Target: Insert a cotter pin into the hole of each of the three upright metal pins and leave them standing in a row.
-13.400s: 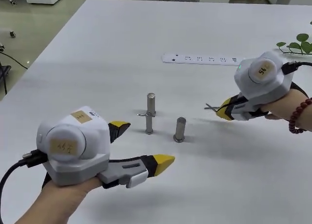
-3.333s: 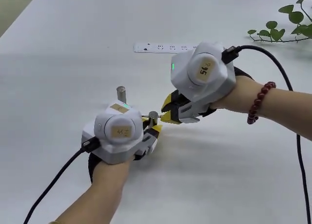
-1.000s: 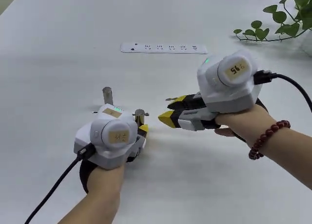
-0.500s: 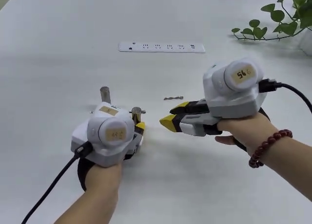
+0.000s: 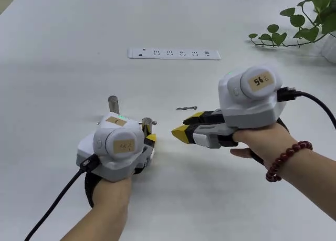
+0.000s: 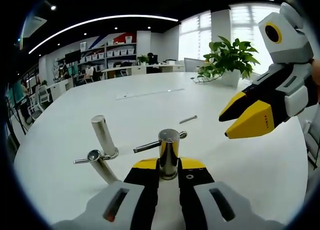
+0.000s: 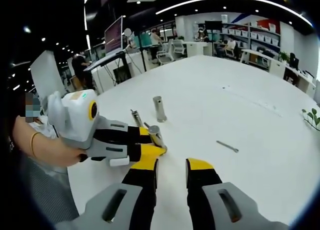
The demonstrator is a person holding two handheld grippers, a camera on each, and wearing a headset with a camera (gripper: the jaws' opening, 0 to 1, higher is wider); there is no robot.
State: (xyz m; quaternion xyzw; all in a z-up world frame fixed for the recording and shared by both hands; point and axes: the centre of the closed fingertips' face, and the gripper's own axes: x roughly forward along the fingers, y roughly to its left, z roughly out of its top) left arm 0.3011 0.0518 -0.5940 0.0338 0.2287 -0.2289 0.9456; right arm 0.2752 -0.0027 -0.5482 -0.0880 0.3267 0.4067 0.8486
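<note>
My left gripper (image 5: 148, 137) (image 6: 169, 165) is shut on an upright metal pin (image 5: 147, 125) (image 6: 168, 149) (image 7: 156, 135), near its base. A cotter pin (image 6: 149, 146) sits through the hole near that pin's top. Behind it to the left stands a bare metal pin (image 5: 113, 103) (image 6: 102, 135) (image 7: 159, 108). A third metal pin (image 6: 97, 162) (image 7: 135, 116) with a cotter pin through it stands close by my left jaw. My right gripper (image 5: 186, 124) (image 7: 172, 165) (image 6: 250, 115) is open and holds nothing, a short way right of the held pin. A loose cotter pin (image 5: 186, 108) (image 6: 188, 120) (image 7: 227, 146) lies on the white table (image 5: 220, 199).
A white power strip (image 5: 173, 53) lies across the table farther back. A green plant (image 5: 310, 10) (image 6: 227, 54) reaches in at the far right corner. Black cables trail from both grippers toward me. Office desks and people fill the background in the right gripper view.
My right gripper has drawn back to the right, away from the held pin. The loose cotter pin on the table is now uncovered. My left gripper keeps its hold.
</note>
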